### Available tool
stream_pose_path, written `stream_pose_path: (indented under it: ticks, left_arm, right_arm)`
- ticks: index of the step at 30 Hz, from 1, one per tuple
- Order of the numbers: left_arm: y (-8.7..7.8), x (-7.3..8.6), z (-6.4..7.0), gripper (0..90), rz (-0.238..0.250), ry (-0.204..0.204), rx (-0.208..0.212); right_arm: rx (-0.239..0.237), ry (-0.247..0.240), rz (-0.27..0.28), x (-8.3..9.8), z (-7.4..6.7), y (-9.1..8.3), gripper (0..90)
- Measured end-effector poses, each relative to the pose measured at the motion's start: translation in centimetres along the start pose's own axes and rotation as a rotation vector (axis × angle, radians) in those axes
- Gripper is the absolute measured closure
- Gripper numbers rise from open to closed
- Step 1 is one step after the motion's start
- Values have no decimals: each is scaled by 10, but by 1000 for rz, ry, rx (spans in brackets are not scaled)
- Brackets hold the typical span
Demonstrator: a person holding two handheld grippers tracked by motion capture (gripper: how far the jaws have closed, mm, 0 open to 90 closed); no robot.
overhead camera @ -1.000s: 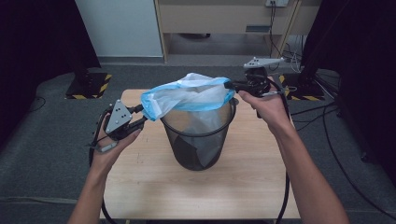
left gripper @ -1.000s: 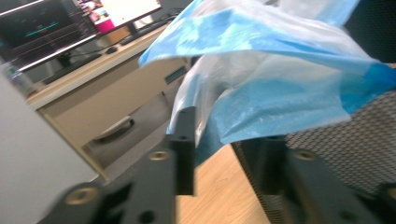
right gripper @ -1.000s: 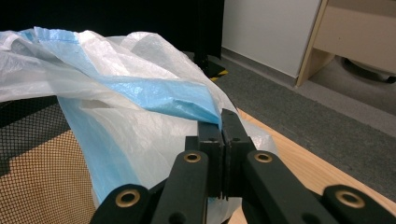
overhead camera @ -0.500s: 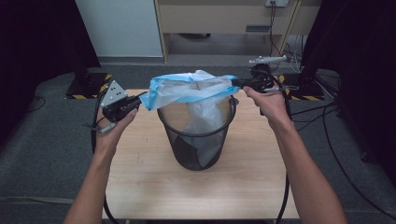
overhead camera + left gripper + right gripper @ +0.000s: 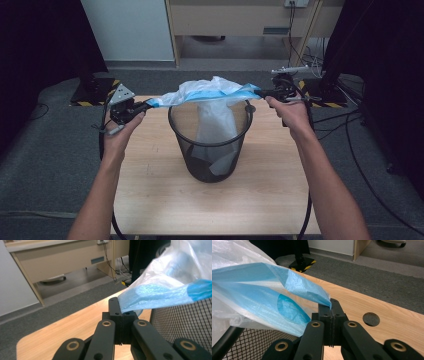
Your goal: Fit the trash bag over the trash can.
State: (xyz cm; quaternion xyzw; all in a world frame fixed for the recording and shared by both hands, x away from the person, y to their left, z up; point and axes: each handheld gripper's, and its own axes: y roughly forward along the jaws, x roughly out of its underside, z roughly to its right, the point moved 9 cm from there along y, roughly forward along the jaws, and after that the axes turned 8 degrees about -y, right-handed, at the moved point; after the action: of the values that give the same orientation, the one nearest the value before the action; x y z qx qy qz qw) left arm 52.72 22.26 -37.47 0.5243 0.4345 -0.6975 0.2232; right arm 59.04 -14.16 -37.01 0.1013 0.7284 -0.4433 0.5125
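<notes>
Stretched wider now — bag (image 5: 212, 95) clamped by both tools, hanging into bin (image 5: 210, 150).

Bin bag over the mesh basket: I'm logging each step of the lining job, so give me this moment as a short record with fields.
bag: blue-edged plastic bag, stretched across the top of the basket, its body hanging inside
basket: black mesh waste basket, upright on the wooden table
left gripper: shut on the bag's left edge
right gripper: shut on the bag's right edge
bag rim: not yet over the basket rim
</notes>
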Motion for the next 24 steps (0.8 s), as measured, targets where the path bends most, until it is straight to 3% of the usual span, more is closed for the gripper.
stream_pose_path:
  ticks: [1, 2, 5, 7, 8, 12, 16, 24]
  left_arm:
    - [0, 1, 2, 900, -6, 10, -2]
    - [0, 4, 5, 900, -11, 45, -10]
    - [-1, 4, 8, 870, 5, 60, -2]
    - [-2, 5, 9, 734, 18, 71, -13]
    - [-3, 4, 10, 734, 31, 70, -24]
    - [-9, 2, 12, 504, 83, 83, -36]
    - [-18, -3, 20, 381, 120, 122, -9]
    - [-28, -14, 28, 300, 165, 174, -8]
  right_arm:
    - [-8, -16, 9, -1, -2, -2, 898]
    - [-12, -19, 15, -2, -3, -3, 897]
    - [-28, -36, 39, -5, -7, -7, 892]
    - [-30, -43, 51, -6, -8, -10, 872]
    - [-33, -47, 57, -7, -9, -12, 862]
    - [-42, -68, 85, -11, -16, -19, 870]
    - [-52, -88, 93, -13, -23, -20, 881]
    - [-43, -95, 95, -15, -24, -20, 893]
